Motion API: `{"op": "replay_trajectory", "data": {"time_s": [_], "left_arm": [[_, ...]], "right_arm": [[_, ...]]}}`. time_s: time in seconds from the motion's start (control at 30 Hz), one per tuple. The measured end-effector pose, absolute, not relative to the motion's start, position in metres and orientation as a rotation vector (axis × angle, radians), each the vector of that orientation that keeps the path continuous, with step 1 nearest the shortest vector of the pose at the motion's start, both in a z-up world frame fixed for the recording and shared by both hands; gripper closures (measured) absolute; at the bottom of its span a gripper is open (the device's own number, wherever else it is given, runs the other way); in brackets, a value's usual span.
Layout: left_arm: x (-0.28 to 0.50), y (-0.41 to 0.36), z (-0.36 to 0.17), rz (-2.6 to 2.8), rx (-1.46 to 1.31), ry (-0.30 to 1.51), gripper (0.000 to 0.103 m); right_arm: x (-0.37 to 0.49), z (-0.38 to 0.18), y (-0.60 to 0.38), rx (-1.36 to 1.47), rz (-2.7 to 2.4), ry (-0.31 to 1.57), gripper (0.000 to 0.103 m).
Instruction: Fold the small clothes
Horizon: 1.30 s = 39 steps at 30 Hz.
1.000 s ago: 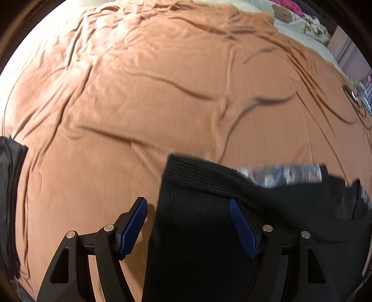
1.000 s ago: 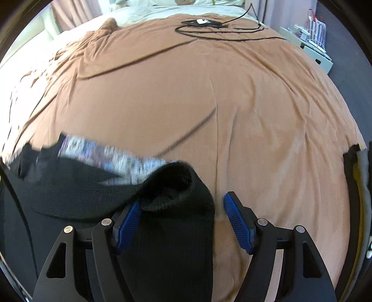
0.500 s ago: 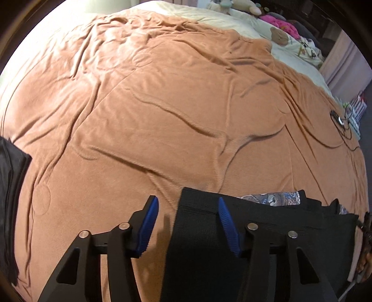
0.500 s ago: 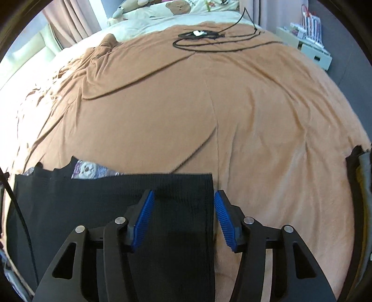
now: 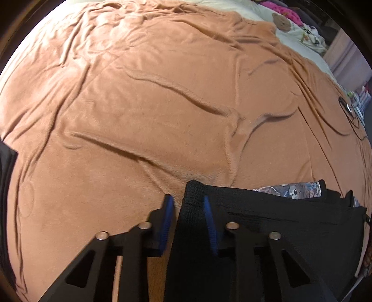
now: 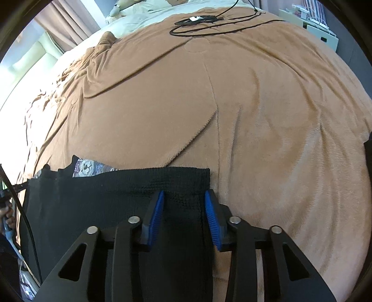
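Lying flat on a brown fleece blanket (image 5: 162,116) near the lower edge of both views, a black knit garment (image 5: 279,223) has its ribbed upper edge stretched between the two grippers, with a patch of patterned blue-grey fabric (image 5: 290,189) peeking out above that edge. In the left wrist view the left gripper (image 5: 188,223) straddles the garment's left corner: its jaws are closing, the corner bunched up between the blue pads, and the right pad presses on the knit while the left pad looks just clear of it. In the right wrist view the right gripper (image 6: 184,218) stands over the garment's right corner, its jaws also closing, with a strip of the black knit between the pads; whether the pads already press on it I cannot tell for sure, though the cloth fills nearly the whole gap. The blanket covers a bed and is creased in long ridges. A coiled black cable (image 6: 209,21) lies on the blanket's far side, and beyond it cream bedding (image 6: 144,14) shows. A dark folded cloth (image 5: 5,167) sits at the left edge of the left view.
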<state>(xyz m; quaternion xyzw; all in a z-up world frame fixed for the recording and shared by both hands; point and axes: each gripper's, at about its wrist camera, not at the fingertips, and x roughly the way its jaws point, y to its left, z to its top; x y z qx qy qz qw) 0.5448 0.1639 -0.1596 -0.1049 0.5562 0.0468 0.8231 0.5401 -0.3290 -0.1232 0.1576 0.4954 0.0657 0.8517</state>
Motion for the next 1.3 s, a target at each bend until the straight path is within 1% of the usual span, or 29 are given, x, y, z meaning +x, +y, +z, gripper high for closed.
{"op": "replay_trajectory", "data": {"time_s": [0.03,0.1,0.13,0.17,0.33,0.57,0.93,1.07,1.1,1.17,1.2,1.23,1.3], "left_arm": [[0.545,0.161,-0.160,0.102,-0.207,1.182,0.090],[0.544,0.158,-0.158,0.108,-0.196,1.177,0.096],[0.543,0.158,-0.156,0.109,-0.191,1.168,0.097],[0.542,0.159,-0.152,0.109,-0.186,1.156,0.097],[0.533,0.167,-0.126,0.104,-0.201,1.080,0.097],[0.544,0.165,-0.111,0.112,-0.177,1.057,0.097],[0.576,0.160,-0.122,0.144,-0.145,1.064,0.098],[0.589,0.164,-0.141,0.147,-0.188,1.150,0.097],[0.588,0.165,-0.143,0.149,-0.201,1.156,0.095],[0.582,0.166,-0.144,0.138,-0.214,1.153,0.089],[0.579,0.166,-0.145,0.128,-0.216,1.155,0.078],[0.574,0.166,-0.145,0.117,-0.217,1.157,0.065],[0.563,0.167,-0.141,0.112,-0.220,1.144,0.052]], "right_arm": [[0.540,-0.123,-0.329,0.334,0.147,1.040,0.086],[0.540,-0.120,-0.328,0.329,0.165,1.032,0.095],[0.538,-0.119,-0.327,0.321,0.170,1.026,0.098],[0.537,-0.116,-0.326,0.313,0.171,1.019,0.099],[0.521,-0.097,-0.324,0.286,0.171,0.955,0.100],[0.515,-0.084,-0.321,0.268,0.143,0.910,0.100],[0.545,-0.095,-0.316,0.287,0.079,0.939,0.100],[0.558,-0.104,-0.310,0.278,0.057,0.985,0.099],[0.559,-0.105,-0.310,0.286,0.053,0.994,0.096],[0.558,-0.107,-0.312,0.295,0.034,1.010,0.083],[0.556,-0.106,-0.315,0.309,0.028,1.011,0.066],[0.558,-0.105,-0.319,0.328,0.036,1.003,0.049],[0.552,-0.101,-0.325,0.365,0.048,0.977,0.039]]}}
